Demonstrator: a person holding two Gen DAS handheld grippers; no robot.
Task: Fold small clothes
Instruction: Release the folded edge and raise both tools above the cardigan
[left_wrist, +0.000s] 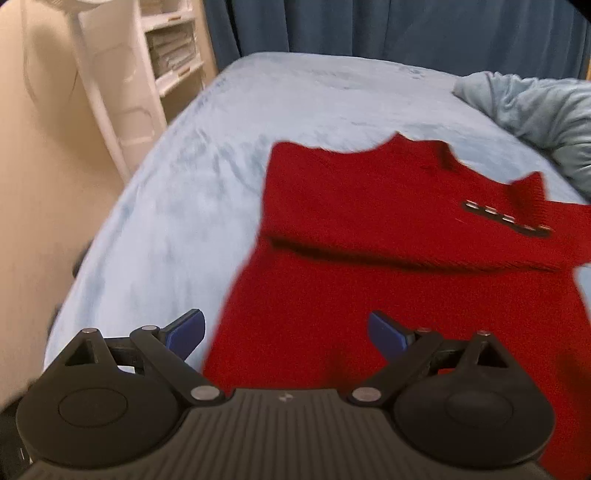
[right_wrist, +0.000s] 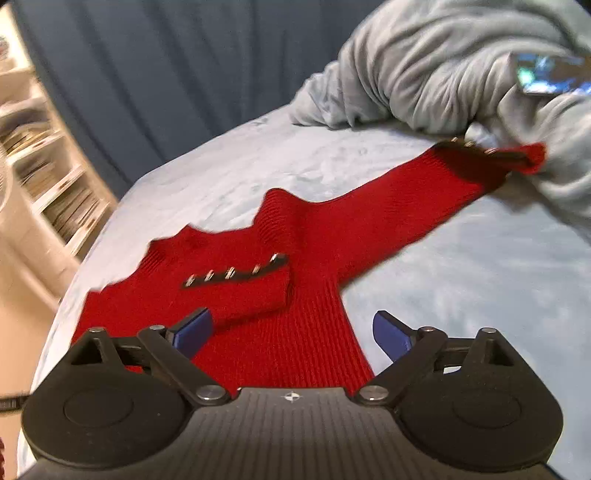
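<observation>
both claws, left (left_wrist: 286, 332) and right (right_wrist: 291, 332), spread and empty over the sweater (right_wrist: 306, 332); far sleeve (right_wrist: 424, 192) abuts duvet (right_wrist: 461, 74), likely snagging when folded.

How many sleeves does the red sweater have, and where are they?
2. One sleeve is folded across the chest of the red sweater, its studded cuff on top. The other sleeve stretches out flat toward the bunched blue blanket, its cuff touching it.

Your left gripper (left_wrist: 286, 334) hovers over red sweater (left_wrist: 388, 295), blue fingers (left_wrist: 188, 330) spread wide, nothing between. Sweater flat on light blue bed (left_wrist: 221, 147), one sleeve (left_wrist: 406, 218) folded across chest.
</observation>
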